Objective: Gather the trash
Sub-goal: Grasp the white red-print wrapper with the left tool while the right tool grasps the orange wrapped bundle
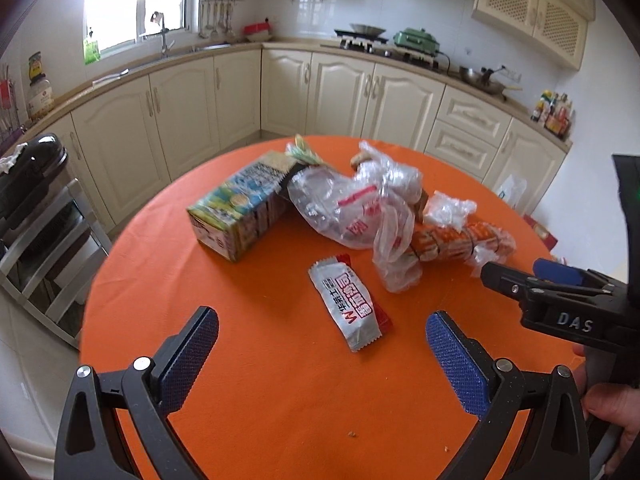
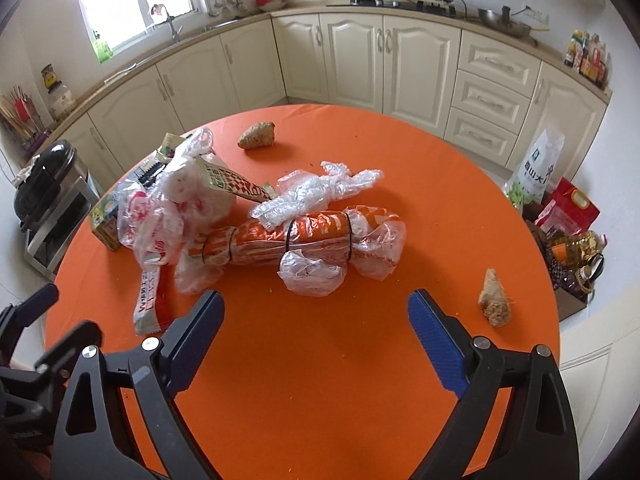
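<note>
Trash lies scattered over the round orange desk (image 1: 280, 380), and neither tool holds any of it. Nearest the left tool (image 1: 322, 334), whose blue-padded fingers (image 1: 192, 354) are spread wide above the cloth, a silver wrapper (image 1: 349, 307) with red ends lies flat, just beyond the fingertips and between them. The right tool (image 2: 314, 318) is likewise spread wide and holds nothing; in the left view it shows at the right edge, above the desk. Just ahead of its fingers lies a crumpled clear bag (image 2: 312, 274), touching a long orange roll (image 2: 288, 240) bound with dark bands and wrapped in plastic. To the right of that tool, near the desk's edge, sits a tan husk piece (image 2: 495, 299), apart from the rest. Crumbs (image 1: 353, 434) dot the cloth.

Farther on, a twisted clear bag (image 2: 320, 192) rests on the roll. Left of it lies a heap of clear bags with red print (image 1: 352, 208), and against that a carton (image 1: 236, 216) lying on its side. Well beyond, alone, sits a second husk piece (image 2: 256, 136).

Off the desk, a black-lidded bin (image 1: 36, 168) stands at left; cream cabinets (image 1: 280, 92) line the walls.
</note>
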`<state>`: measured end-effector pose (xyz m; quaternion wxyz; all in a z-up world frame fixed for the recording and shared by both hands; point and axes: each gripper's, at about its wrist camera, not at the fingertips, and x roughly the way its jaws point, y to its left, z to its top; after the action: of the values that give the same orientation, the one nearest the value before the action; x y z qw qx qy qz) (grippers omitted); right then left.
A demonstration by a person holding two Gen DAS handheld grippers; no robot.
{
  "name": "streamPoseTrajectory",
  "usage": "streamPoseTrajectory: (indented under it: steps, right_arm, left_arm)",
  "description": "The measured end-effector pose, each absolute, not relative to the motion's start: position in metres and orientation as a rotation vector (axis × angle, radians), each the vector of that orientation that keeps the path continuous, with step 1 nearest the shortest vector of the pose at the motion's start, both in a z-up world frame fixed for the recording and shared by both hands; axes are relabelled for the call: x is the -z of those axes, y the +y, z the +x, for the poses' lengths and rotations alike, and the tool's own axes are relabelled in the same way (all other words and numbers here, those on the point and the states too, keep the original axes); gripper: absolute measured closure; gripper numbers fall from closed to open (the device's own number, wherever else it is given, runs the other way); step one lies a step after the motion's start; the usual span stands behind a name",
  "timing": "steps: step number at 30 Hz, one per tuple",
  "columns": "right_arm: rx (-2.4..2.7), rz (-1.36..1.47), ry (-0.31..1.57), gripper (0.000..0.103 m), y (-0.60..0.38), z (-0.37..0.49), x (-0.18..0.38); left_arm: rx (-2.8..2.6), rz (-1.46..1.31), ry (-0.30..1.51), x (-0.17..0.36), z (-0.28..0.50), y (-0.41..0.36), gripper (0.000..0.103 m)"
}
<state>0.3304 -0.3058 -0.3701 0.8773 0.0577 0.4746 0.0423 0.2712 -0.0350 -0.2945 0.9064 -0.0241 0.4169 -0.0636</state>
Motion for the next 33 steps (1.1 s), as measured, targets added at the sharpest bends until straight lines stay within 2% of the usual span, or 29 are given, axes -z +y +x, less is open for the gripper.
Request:
streamPoseTrajectory:
  steps: [3,7,10,11,12,14,16,17,19,20,22,23,24,31,33]
  right_arm:
    - [-0.09,0.131,0.997,0.01,-0.31,0.336,0.375]
    - [-0.091,0.127,1.006,0.01,-0.317,0.342,0.379]
    - [-0.093,0.13,1.018,0.009,-0.321,0.346,0.383]
    - [-0.094,0.131,1.022,0.009,-0.321,0.347,0.385]
    - [-0.096,0.132,1.028,0.009,-0.32,0.349,0.387]
    - [-0.109,0.132,1.032,0.01,-0.317,0.353,0.392]
    - [-0.116,0.139,1.03,0.012,-0.312,0.357,0.397]
    - [-0.12,0.142,1.029,0.021,-0.31,0.359,0.399]
    - [-0.102,0.116,1.018,0.031,-0.306,0.362,0.402]
    - [-0.101,0.111,1.008,0.041,-0.306,0.362,0.402]
    - [-0.114,0.115,0.998,0.049,-0.306,0.361,0.402]
    - [-0.13,0.124,0.994,0.067,-0.307,0.359,0.402]
    - [-0.139,0.133,0.993,0.071,-0.308,0.358,0.401]
    - [-0.192,0.195,0.972,0.076,-0.319,0.337,0.396]
    - [-0.208,0.195,0.97,0.076,-0.32,0.33,0.394]
  left_arm:
    - [0.117,-0.041,0.898,0.299,0.314,-0.04,0.004]
    - [0.114,-0.03,0.966,0.31,0.361,-0.052,0.02]
    - [0.103,0.005,0.948,0.311,0.382,-0.063,0.021]
    - [0.102,0.006,0.937,0.31,0.39,-0.065,0.025]
    - [0.1,0.008,0.926,0.312,0.391,-0.066,0.029]
    - [0.088,0.017,0.907,0.309,0.403,-0.066,0.055]
    - [0.09,-0.002,0.908,0.306,0.415,-0.061,0.066]
    - [0.088,-0.006,0.911,0.304,0.423,-0.058,0.071]
    - [0.112,-0.027,0.916,0.302,0.437,-0.053,0.073]
    - [0.117,-0.031,0.917,0.304,0.44,-0.05,0.074]
    - [0.127,-0.045,0.918,0.301,0.449,-0.048,0.074]
    - [0.134,-0.054,0.918,0.302,0.451,-0.046,0.074]
    - [0.142,-0.063,0.917,0.307,0.443,-0.042,0.074]
    - [0.181,-0.081,0.909,0.307,0.425,-0.025,0.074]
    - [0.185,-0.088,0.903,0.308,0.383,-0.013,0.074]
